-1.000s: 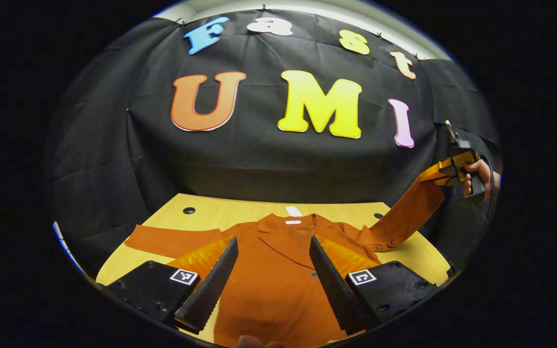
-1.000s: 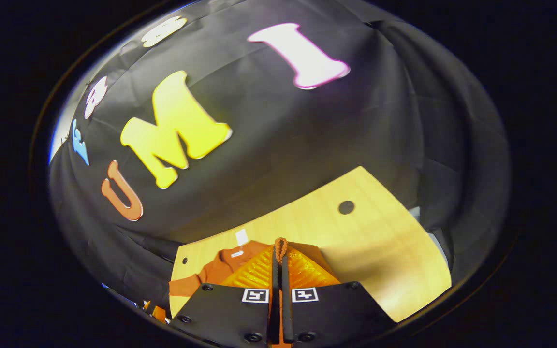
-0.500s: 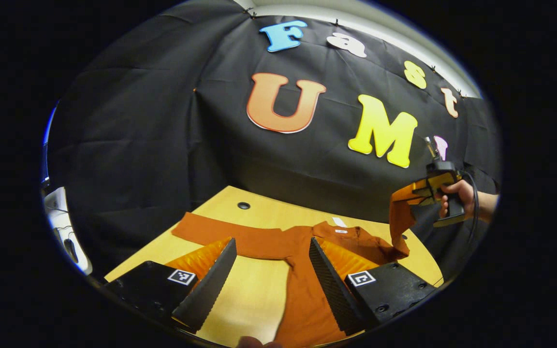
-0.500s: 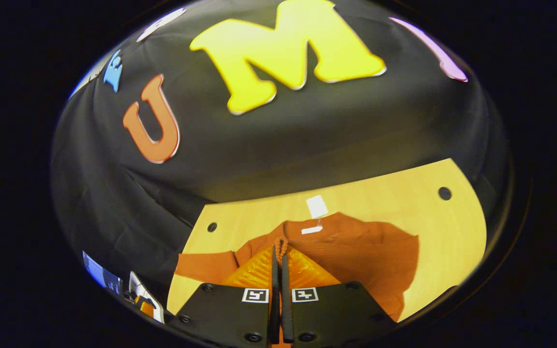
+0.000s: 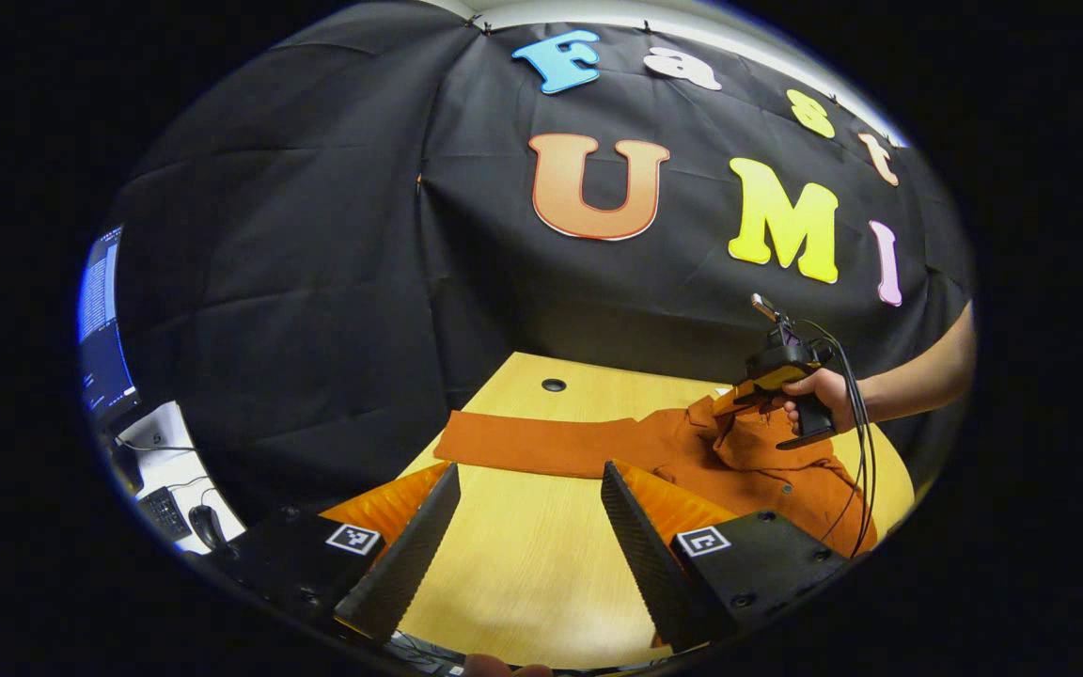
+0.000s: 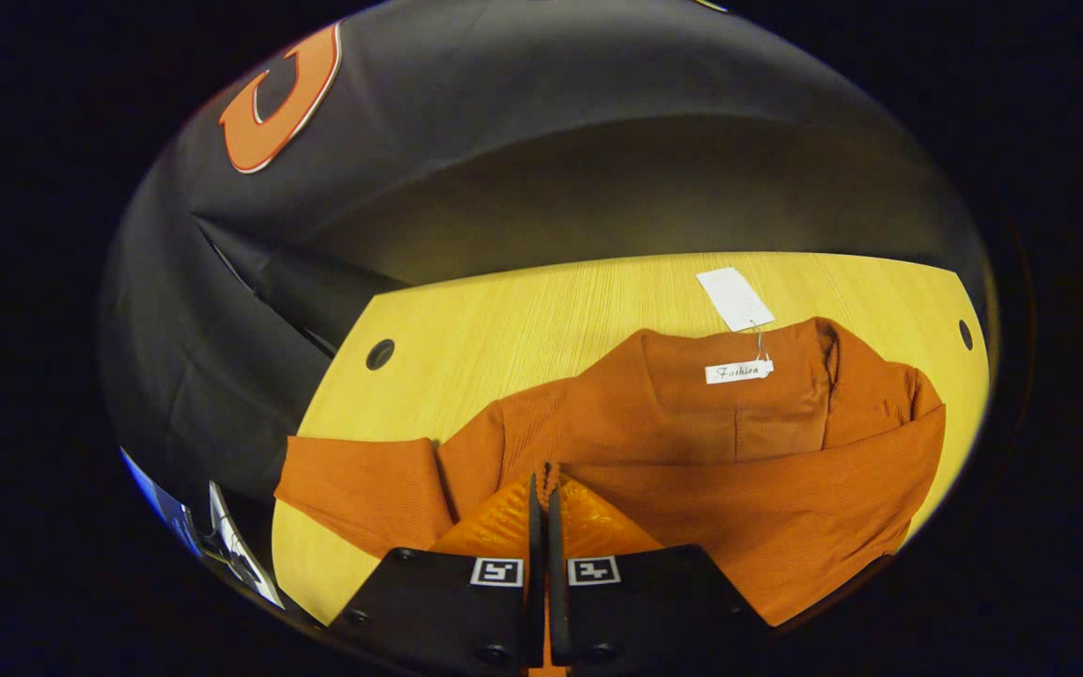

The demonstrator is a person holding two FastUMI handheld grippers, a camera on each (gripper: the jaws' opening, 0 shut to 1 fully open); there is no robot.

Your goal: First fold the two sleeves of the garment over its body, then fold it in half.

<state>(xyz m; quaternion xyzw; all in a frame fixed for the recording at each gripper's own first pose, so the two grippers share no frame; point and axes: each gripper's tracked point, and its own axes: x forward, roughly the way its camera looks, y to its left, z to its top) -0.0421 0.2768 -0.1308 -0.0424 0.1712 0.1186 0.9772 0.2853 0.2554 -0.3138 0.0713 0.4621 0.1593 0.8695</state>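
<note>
Sleeve (image 6: 767, 508) pinched by right tool (image 6: 541, 489).

Count: 1 rust-orange knit garment (image 6: 692, 442), 2 sleeves visible, 1 white paper hang tag (image 6: 734, 298), 1 white sewn neck label (image 6: 738, 372). 1 light wooden table (image 5: 523, 564) with 2 dark round holes. 2 tongs: left (image 5: 527, 527), right (image 6: 541, 527).

Light wooden table (image 5: 513, 574) with round cable holes (image 5: 554, 385) near its far corners, set against the black cloth wall. An orange garment (image 6: 692, 442) lies directly on the tabletop, collar toward the wall, one sleeve (image 5: 532, 444) stretched flat sideways; a white hang tag (image 6: 734, 298) rests on the wood just beyond the collar
</note>
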